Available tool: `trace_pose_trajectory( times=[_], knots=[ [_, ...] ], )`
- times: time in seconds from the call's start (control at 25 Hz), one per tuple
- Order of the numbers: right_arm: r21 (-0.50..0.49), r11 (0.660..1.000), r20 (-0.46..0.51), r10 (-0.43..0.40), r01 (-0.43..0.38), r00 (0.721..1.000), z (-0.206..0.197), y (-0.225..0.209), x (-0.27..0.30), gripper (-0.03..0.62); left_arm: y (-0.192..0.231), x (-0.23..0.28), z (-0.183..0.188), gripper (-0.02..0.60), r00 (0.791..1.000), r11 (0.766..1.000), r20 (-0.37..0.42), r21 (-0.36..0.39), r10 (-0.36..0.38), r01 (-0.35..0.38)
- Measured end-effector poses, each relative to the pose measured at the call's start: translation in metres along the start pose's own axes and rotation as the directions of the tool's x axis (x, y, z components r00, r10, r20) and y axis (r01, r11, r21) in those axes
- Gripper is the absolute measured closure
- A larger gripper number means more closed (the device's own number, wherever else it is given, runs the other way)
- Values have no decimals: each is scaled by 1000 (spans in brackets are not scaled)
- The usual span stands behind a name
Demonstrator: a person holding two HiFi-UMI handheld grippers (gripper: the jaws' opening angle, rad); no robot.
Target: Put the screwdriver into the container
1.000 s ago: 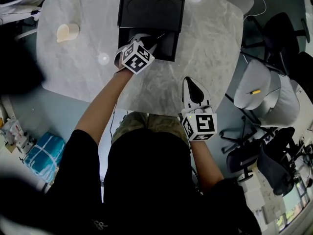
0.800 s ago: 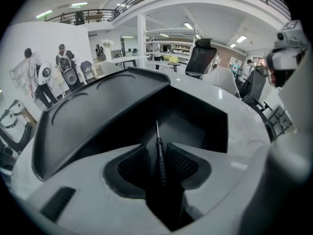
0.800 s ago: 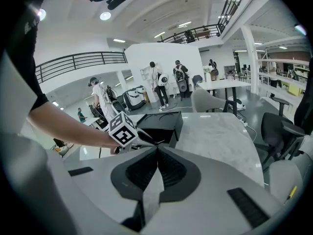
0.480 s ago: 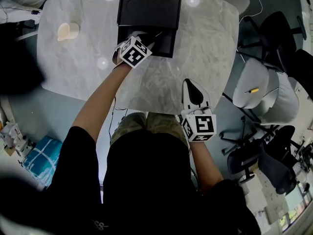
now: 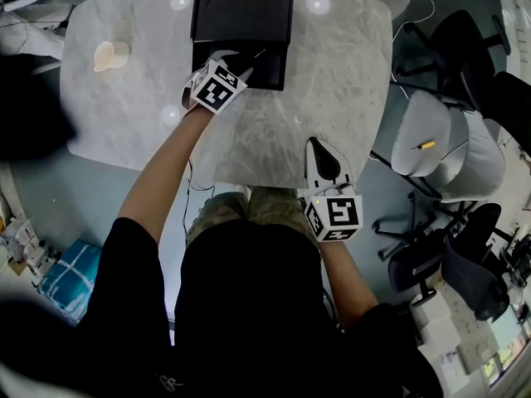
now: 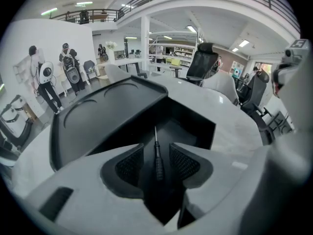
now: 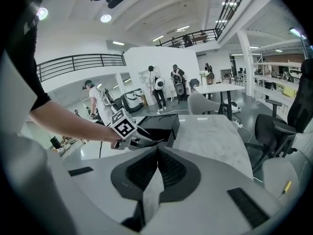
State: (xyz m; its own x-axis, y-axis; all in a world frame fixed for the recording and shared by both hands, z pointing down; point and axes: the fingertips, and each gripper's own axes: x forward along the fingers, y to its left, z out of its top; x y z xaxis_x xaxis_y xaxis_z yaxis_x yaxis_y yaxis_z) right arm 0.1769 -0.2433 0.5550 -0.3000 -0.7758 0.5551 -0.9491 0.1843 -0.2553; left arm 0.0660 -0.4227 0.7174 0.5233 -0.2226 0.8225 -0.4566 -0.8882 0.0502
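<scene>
Just opened, left gripper [image 6: 156, 146] fingers [image 6: 129, 165] flank a slim knurled screwdriver [image 6: 158, 163] over the boxy container [image 6: 198, 122]; right gripper's [image 7: 157, 149] meet

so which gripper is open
The left gripper: its jaws have just been opening, the screwdriver free between them. The right gripper has its jaws together.
</scene>
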Motion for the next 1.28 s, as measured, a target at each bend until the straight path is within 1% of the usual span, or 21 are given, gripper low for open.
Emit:
trace_pose_trajectory(
  times=[0.08,0.16,0.24,0.32,0.4,0.44,0.52,0.6,0.68,0.72,0.8,0.84,0.92,0.96,1.0,1.12,1.28],
  knots=[
    [-12,1000,21,9,-8,1000,7,6,-3,582,1,-25,6,409,998,1000,55,-4,15,-15],
    [-30,999,49,14,-12,999,15,13,-12,582,-2,-62,13,410,990,999,132,-30,43,-39],
    [-40,999,68,8,-5,998,20,21,-27,582,-15,-102,14,410,975,995,214,-81,66,-50],
    [-48,999,86,3,1,996,23,34,-41,582,-34,-142,9,419,954,989,287,-145,85,-44],
    [-67,998,113,11,-3,994,27,51,-52,582,-52,-182,1,426,924,974,364,-222,116,-34],
    [-78,997,128,17,-7,992,29,60,-58,582,-63,-203,-3,444,903,964,407,-264,138,-29],
    [-91,996,156,26,-12,987,31,77,-71,583,-89,-246,-11,486,852,943,490,-334,186,-13],
    [-105,994,185,31,-11,982,32,98,-90,582,-121,-289,-22,528,802,924,550,-382,233,-7],
    [-134,991,216,36,-7,976,31,123,-114,582,-156,-331,-39,552,761,910,582,-413,288,-28],
    [-151,988,230,39,-4,972,30,136,-127,582,-174,-349,-49,558,747,906,588,-420,310,-45],
    [-171,985,249,47,-4,967,24,161,-153,582,-208,-380,-69,563,730,903,594,-425,338,-72],
    [-163,987,255,52,-10,965,21,172,-165,583,-223,-393,-79,565,720,898,599,-434,351,-77],
    [-131,991,275,61,-25,960,21,191,-187,582,-244,-415,-96,565,697,877,607,-476,382,-67],
    [-135,991,286,64,-26,956,21,200,-197,583,-252,-424,-103,565,689,867,609,-494,393,-57],
    [-157,987,292,68,-22,954,19,209,-205,583,-261,-432,-108,565,683,863,612,-503,398,-52],
    [-245,970,278,72,-2,958,2,231,-226,583,-284,-448,-116,565,670,871,626,-488,400,-64],
    [-258,966,264,82,-11,961,-20,251,-244,583,-301,-465,-122,565,649,872,640,-483,412,-76]
  ],
)
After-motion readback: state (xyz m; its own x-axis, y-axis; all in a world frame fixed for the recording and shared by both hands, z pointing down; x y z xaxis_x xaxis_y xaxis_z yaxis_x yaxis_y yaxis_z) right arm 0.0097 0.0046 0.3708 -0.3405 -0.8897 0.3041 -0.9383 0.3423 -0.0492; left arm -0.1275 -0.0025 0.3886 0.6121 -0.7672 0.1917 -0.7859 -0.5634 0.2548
